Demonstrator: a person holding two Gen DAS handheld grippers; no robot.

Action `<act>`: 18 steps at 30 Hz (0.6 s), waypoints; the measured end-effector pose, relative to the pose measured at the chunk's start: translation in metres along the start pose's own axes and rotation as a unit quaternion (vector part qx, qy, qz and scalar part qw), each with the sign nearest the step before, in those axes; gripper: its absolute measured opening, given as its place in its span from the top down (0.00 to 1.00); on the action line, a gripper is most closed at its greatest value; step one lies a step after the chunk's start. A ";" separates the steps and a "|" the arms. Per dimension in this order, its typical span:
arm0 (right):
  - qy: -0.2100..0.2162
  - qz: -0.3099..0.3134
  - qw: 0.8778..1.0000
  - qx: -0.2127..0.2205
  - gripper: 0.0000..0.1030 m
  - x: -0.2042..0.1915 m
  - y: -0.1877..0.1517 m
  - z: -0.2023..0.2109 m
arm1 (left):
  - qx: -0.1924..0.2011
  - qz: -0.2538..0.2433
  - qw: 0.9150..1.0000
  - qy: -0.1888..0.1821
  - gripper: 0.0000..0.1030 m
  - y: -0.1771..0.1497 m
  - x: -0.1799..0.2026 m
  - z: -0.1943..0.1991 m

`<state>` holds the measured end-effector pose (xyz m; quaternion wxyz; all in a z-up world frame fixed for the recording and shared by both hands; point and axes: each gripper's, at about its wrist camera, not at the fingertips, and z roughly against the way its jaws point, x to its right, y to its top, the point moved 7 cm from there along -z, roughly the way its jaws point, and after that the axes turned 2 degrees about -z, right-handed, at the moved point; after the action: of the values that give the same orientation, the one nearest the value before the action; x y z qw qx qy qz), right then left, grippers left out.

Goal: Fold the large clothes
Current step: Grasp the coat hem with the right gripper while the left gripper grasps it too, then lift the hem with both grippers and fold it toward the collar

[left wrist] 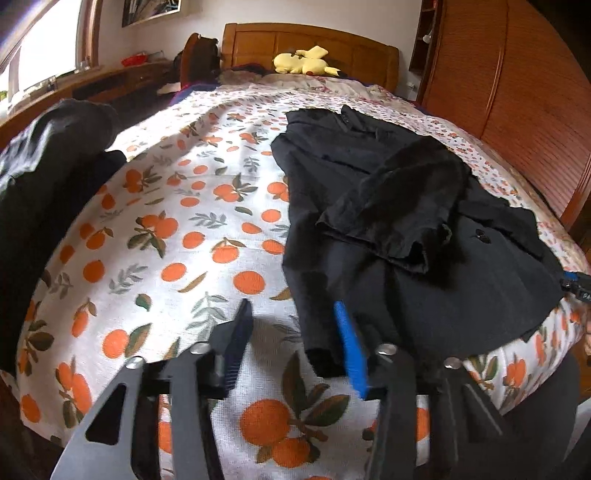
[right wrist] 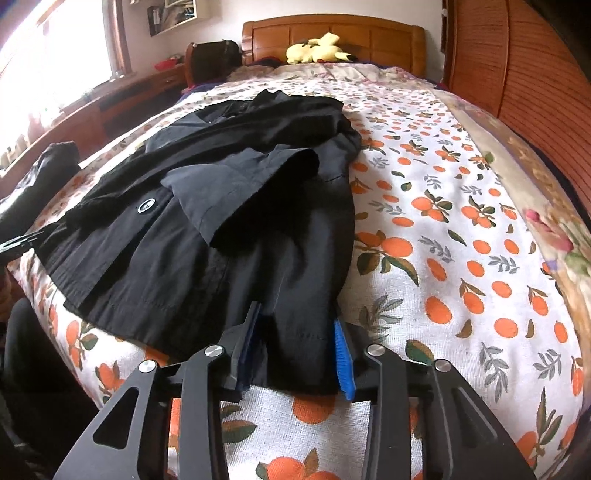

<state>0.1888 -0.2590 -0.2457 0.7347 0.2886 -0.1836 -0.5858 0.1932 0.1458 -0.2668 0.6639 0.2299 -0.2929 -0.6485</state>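
the black coat (right wrist: 221,229) lies lengthwise toward the headboard, its hem corners between both half-open jaws, right hand-held gripper (right wrist: 297,350) and left hand-held gripper (left wrist: 295,343), neither clamped.

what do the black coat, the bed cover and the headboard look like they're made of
Black coat: woven cloth, matte, probably cotton-like; stitched hems and soft creases show.
Bed cover: thin woven fabric, visible weave, printed with oranges.
Headboard: wood, glossy orange-brown, panelled.
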 end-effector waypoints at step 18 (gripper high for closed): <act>0.036 0.007 0.996 0.078 0.92 -0.006 0.064 0.078 | 0.117 -0.003 0.992 -0.045 0.97 0.081 0.044 0.110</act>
<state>0.1881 -0.2602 -0.1452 0.7200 0.3647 -0.2046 -0.5538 0.1760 0.1146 -0.1276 0.6165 0.2777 -0.3961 -0.6212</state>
